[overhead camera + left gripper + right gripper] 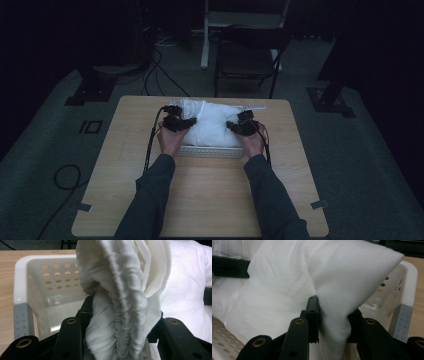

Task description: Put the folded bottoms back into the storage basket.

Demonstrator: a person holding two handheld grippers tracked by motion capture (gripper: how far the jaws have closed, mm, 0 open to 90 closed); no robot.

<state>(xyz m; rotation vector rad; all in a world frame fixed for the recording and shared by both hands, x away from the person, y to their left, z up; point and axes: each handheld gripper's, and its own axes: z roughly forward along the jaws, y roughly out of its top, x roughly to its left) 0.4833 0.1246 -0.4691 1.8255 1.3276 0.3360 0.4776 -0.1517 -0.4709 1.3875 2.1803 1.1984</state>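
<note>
A bulky white cloth lies heaped in a white perforated basket at the middle of the wooden table. My left gripper is shut on a bunched, gathered fold of the cloth at the heap's left end. My right gripper is shut on a smooth fold of the cloth at the right end. In the left gripper view the basket's wall stands behind the fold. In the right gripper view the basket's rim shows at the right.
The wooden table has bare room in front of the basket and at both sides. A dark chair and a white frame stand beyond the far edge. Cables trail on the floor at left.
</note>
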